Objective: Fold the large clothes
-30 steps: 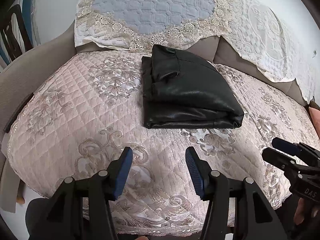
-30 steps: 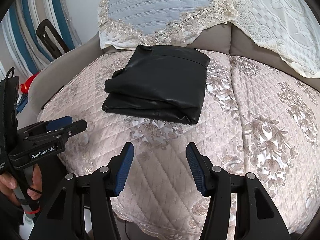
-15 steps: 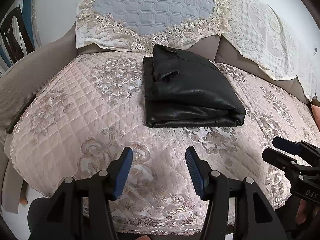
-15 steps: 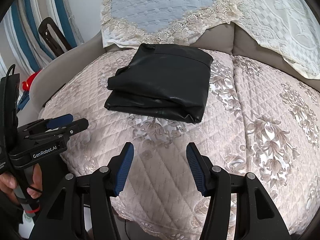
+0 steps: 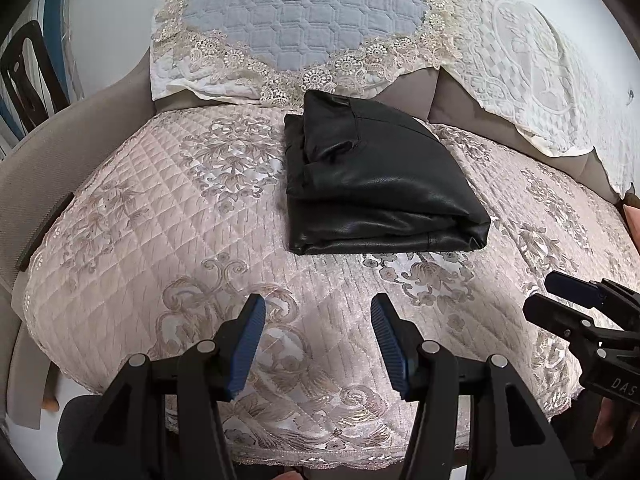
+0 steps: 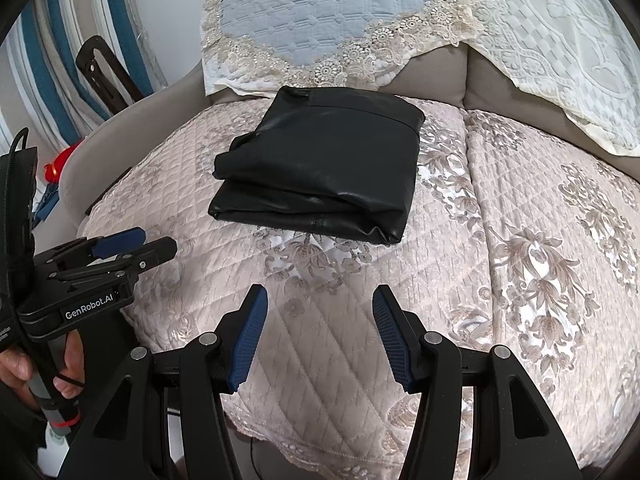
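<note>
Both grippers backed slightly; left gripper (image 5: pixel 316 336), right gripper (image 6: pixel 318 334) fingers wide apart, empty.

A pink quilted cover (image 5: pixel 132 216) with embroidered flower patterns lies over the sofa seat. Against the backrest hangs a blue quilted cover (image 5: pixel 296 12) with a lace border, and beside it a white lace cover (image 5: pixel 532 60). The grey sofa armrest (image 5: pixel 36 184) curves along the left side. In the right wrist view, blue and white striped fabric (image 6: pixel 44 52) stands behind the armrest, a black strap-like object (image 6: pixel 104 72) leans there, and something red (image 6: pixel 60 162) sits lower down
</note>
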A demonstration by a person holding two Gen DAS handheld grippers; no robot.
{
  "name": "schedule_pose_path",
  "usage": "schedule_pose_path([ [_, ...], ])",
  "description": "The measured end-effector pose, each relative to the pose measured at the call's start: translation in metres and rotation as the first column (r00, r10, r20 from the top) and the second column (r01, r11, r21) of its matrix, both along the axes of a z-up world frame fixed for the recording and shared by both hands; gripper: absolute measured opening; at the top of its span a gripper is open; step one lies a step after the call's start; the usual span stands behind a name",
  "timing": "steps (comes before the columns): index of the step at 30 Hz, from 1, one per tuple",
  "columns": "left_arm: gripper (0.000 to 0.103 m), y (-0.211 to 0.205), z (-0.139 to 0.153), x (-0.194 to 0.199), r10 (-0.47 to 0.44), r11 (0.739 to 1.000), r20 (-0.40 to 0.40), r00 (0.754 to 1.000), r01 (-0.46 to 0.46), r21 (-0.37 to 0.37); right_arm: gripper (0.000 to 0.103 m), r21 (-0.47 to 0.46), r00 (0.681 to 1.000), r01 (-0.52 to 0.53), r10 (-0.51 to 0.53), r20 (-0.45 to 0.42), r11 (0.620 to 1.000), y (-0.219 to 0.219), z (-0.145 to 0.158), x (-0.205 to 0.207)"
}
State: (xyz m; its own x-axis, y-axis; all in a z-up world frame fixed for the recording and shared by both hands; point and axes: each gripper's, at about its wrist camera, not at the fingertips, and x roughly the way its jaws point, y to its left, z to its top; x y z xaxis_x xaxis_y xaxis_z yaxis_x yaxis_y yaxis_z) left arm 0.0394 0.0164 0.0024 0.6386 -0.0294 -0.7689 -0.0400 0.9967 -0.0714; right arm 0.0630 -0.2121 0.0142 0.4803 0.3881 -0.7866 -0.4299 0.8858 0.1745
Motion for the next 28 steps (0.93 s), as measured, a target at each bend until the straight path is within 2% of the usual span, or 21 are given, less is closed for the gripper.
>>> schedule_pose_path([
  [28,0.057,-0.011,0.0,0.001,0.009,0.998,0.0,1.0,-0.009,0.057,0.056,0.016,1.0,0.009,-0.009,-0.004,1.0,-0.005,-0.001,0.002],
])
